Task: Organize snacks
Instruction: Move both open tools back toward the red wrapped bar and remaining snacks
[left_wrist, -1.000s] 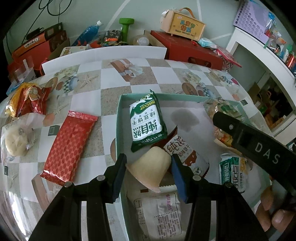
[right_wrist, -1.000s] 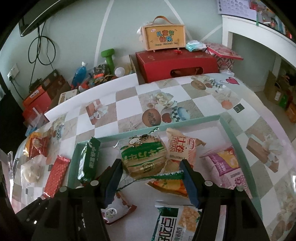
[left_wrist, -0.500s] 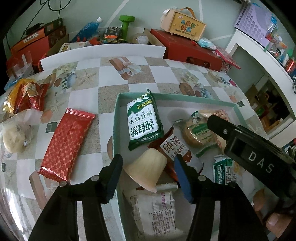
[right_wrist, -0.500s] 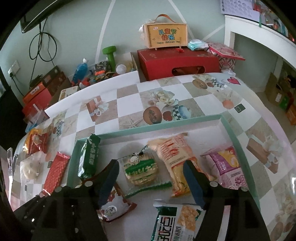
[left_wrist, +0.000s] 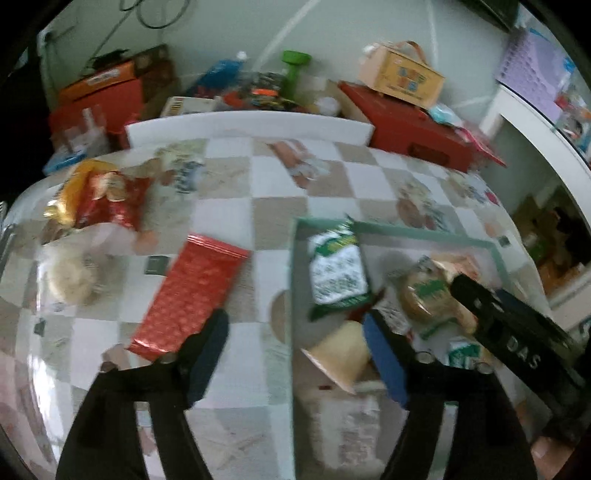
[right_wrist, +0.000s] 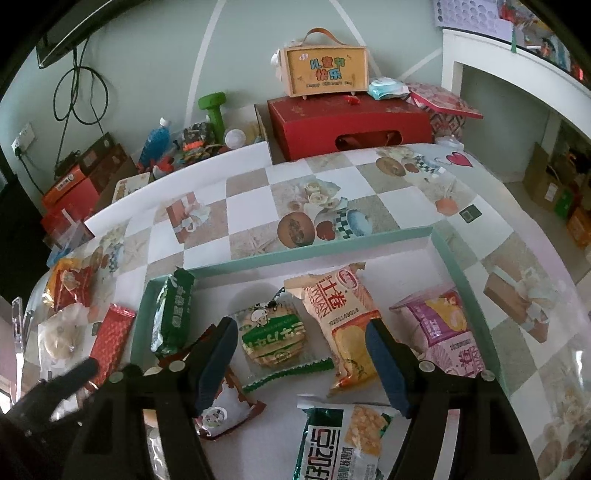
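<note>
Checkered, picture-printed cloth covers the bench (right_wrist: 255, 206), whose far edge meets a clutter of red boxes and a green dumbbell (right_wrist: 214, 110) along the wall. At the far left of the bench lie a red-and-gold bag (left_wrist: 99, 199) and a pale round cake in clear wrap (left_wrist: 72, 277), close to the left edge. Just right of them a long red packet (left_wrist: 192, 295) lies flat on the cloth, apart from the tray, with a strip of bare cloth between.

The left gripper (left_wrist: 295, 354) hangs with its jaws spread wide and nothing pinched; they have just been opening. Its left finger is over the near end of the red packet, its right finger over the tray beside a cream-coloured cup snack (left_wrist: 340, 354), which lies on its side inside the tray's left wall; the view is blurred.

The green-rimmed tray (right_wrist: 295, 251) holds the sorted snacks: a green biscuit pack (right_wrist: 173, 310) against the left wall, a round cake in a green-edged wrapper (right_wrist: 273, 339), an orange-and-white pack (right_wrist: 343, 321), and a purple pack (right_wrist: 443, 328) near the right wall. The tray's far strip is bare. The right gripper (right_wrist: 299, 354) stands open, gripping nothing, its fingers straddling the round cake and the near end of the orange-and-white pack. A green-and-white bag (right_wrist: 340, 439) lies nearest.
</note>
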